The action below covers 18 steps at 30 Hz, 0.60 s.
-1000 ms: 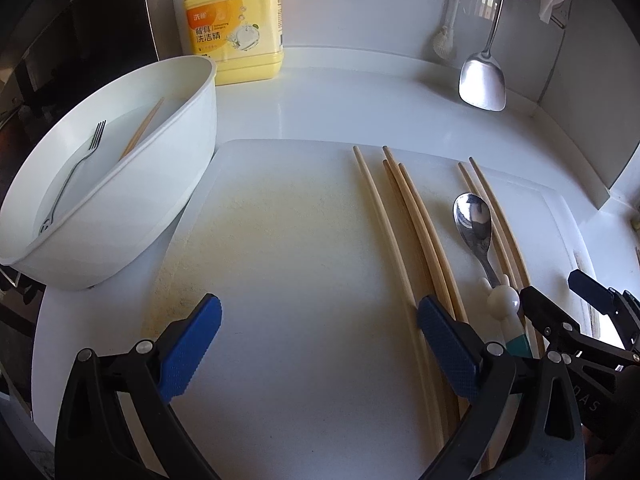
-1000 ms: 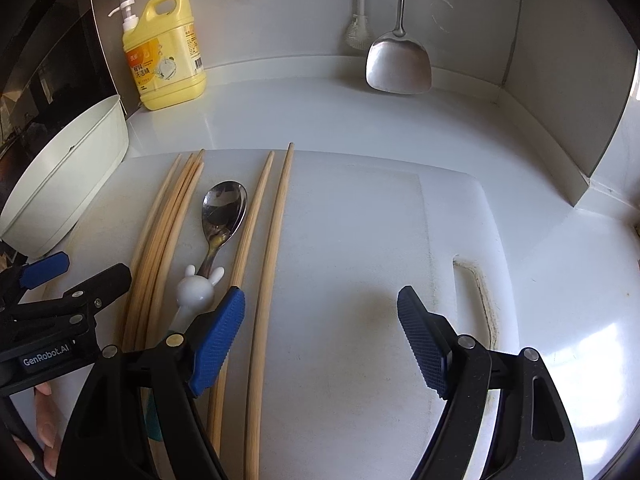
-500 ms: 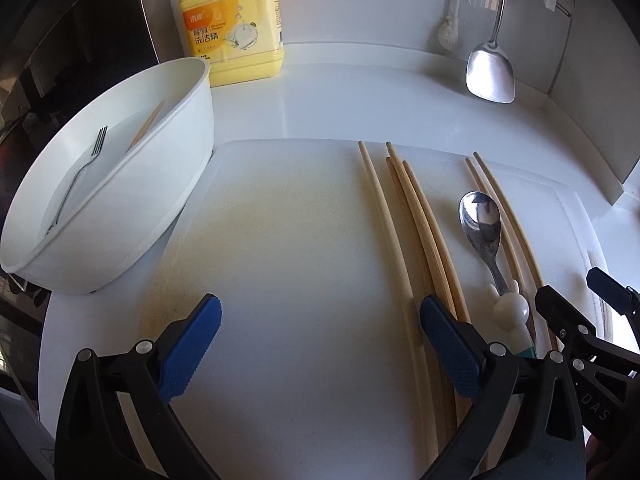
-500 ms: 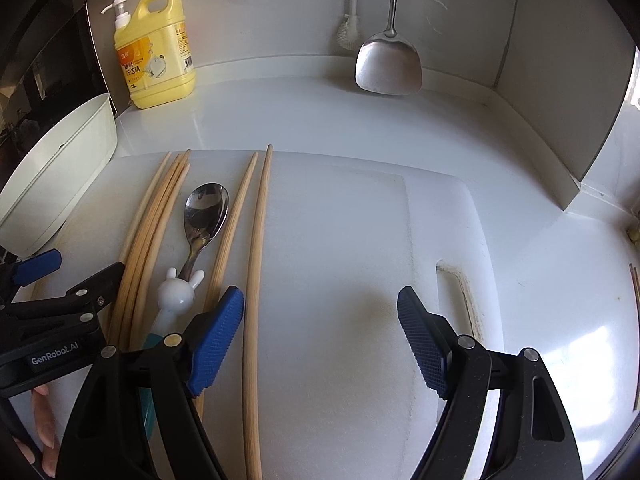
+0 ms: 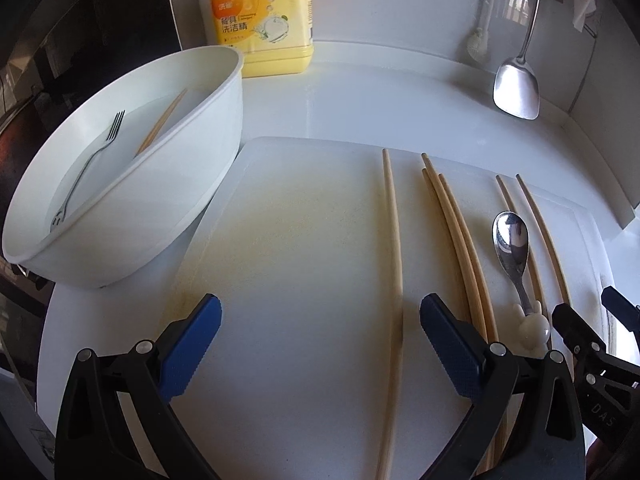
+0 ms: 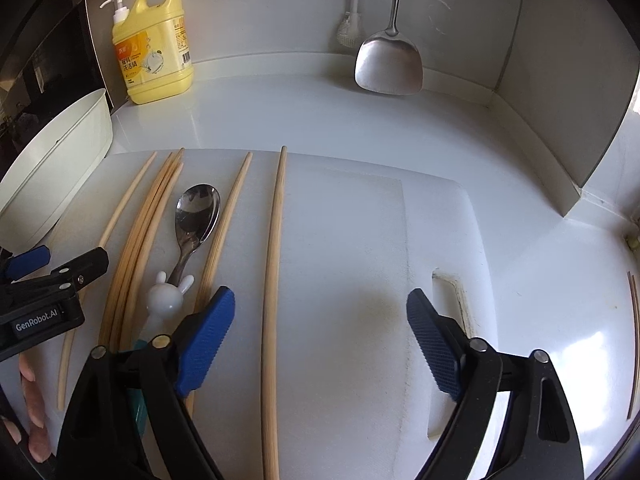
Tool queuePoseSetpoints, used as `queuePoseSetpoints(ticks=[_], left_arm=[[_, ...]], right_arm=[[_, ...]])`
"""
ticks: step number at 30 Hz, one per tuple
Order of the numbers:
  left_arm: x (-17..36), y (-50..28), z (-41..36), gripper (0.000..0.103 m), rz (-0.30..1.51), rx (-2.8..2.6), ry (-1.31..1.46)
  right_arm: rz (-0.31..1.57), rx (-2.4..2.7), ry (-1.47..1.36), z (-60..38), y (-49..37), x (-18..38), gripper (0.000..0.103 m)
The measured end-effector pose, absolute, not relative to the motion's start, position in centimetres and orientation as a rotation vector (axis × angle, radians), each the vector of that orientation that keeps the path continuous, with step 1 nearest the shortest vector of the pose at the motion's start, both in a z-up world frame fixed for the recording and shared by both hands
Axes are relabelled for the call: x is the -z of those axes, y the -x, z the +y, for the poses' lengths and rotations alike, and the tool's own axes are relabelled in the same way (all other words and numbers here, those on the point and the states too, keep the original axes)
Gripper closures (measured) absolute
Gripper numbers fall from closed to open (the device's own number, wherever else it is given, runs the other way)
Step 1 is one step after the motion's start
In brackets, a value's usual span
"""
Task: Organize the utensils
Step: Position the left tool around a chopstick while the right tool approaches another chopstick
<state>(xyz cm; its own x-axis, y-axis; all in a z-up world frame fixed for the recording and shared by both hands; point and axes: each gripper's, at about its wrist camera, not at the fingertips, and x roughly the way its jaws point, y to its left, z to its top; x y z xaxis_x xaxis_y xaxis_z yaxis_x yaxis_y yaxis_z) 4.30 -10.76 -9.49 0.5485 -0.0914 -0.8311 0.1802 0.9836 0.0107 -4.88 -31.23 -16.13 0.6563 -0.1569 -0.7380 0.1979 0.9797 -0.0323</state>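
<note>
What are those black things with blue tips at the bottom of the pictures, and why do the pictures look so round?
They are tongs that a person holds, one in each hand. A little camera with a bulging lens sits on each one, so everything looks curved. One picture looks along the left tongs, the other along the right tongs. Both hold nothing; the right one's jaws are opening, with one chopstick lying on the board between them. On the white cutting board lie more wooden chopsticks and a spoon with a bunny handle. The white bowl holds a fork. Yellow dish soap stands behind.
</note>
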Motion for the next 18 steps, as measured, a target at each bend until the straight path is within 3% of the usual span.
queuePoseSetpoints(ticks=[6,7,9,11,13,18], left_arm=[[9.4,-4.2,-11.1,0.009,0.951,0.193,-0.127],[9.4,-4.1,-11.1,0.011,0.951,0.209,-0.123],[9.2,-3.9,-11.2,0.026,0.952,0.241,-0.113],[8.9,-3.6,-11.6,0.04,0.946,0.265,-0.122],[8.8,-3.3,-12.0,0.053,0.944,0.292,-0.129],[8.7,-2.9,-12.7,0.075,0.936,0.316,-0.134]], right_arm=[[0.826,0.183,-0.057,-31.4,4.6,16.3,0.009],[0.821,0.178,-0.057,-31.3,4.8,16.3,0.01],[0.811,0.173,-0.053,-31.2,5.0,16.4,0.011],[0.8,0.161,-0.057,-31.1,5.3,16.4,0.018],[0.784,0.156,-0.04,-30.7,5.6,16.1,0.044],[0.776,0.138,-0.002,-29.7,5.7,15.9,0.062]])
